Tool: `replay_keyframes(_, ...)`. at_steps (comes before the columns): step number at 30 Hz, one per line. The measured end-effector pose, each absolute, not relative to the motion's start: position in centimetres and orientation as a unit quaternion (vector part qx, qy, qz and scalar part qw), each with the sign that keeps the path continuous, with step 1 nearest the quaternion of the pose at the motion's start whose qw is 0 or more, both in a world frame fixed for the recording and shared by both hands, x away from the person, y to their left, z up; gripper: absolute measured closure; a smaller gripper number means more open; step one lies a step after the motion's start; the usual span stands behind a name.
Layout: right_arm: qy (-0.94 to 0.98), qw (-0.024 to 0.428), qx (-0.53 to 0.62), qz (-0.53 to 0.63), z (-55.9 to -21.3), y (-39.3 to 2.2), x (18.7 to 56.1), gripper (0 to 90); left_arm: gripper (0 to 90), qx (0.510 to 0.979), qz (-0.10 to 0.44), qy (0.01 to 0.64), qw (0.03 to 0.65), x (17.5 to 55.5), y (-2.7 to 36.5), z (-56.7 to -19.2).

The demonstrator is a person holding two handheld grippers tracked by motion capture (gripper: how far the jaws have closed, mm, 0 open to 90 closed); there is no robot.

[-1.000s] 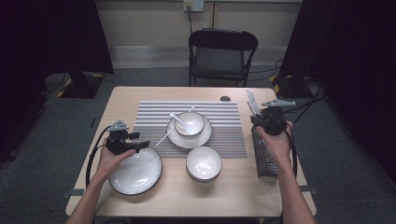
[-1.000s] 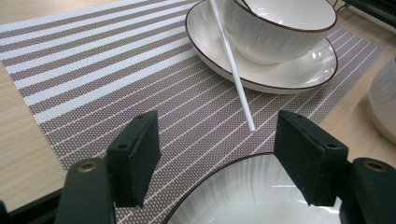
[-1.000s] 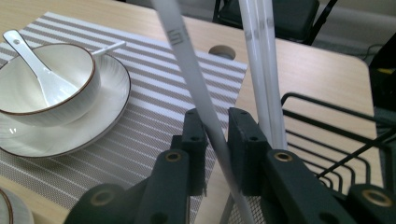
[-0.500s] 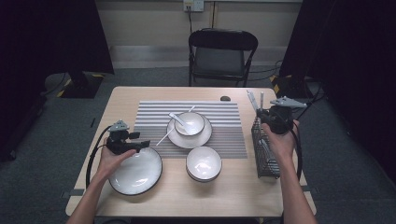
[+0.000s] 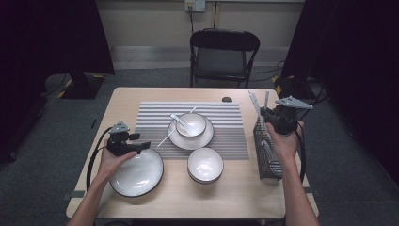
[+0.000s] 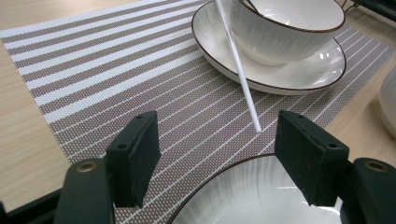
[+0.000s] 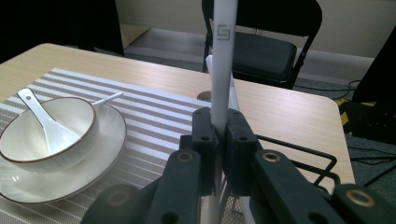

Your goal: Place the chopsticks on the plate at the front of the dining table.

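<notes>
The step in hand looks like taking a chopstick [image 7: 223, 56] out of the wire basket [image 5: 267, 155] at the table's right edge; the right gripper [image 7: 218, 128] has just been closing and its jaws now pinch the white stick upright above the basket; the next move probably calls for a straight lift clear of the wires, then a carry towards the striped mat [image 5: 155, 117]. The left gripper [image 6: 217, 156] rests over the rim of the big plate [image 5: 137, 172], jaws wide apart, holding nothing.
</notes>
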State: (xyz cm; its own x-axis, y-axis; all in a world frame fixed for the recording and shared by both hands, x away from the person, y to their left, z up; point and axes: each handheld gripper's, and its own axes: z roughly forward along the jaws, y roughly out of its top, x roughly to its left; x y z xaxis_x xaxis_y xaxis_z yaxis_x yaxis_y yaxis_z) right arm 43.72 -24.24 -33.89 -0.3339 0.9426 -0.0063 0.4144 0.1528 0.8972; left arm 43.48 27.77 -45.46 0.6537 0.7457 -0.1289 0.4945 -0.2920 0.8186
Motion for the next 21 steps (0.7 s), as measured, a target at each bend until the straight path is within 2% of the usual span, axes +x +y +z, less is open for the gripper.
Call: replay_keyframes(21, 0.684, 0.327, 0.47, 0.452, -31.6, -23.9, 43.0, 84.9, 28.7, 0.79, 0.142, 0.394, 0.449, 43.4, 27.6, -45.4)
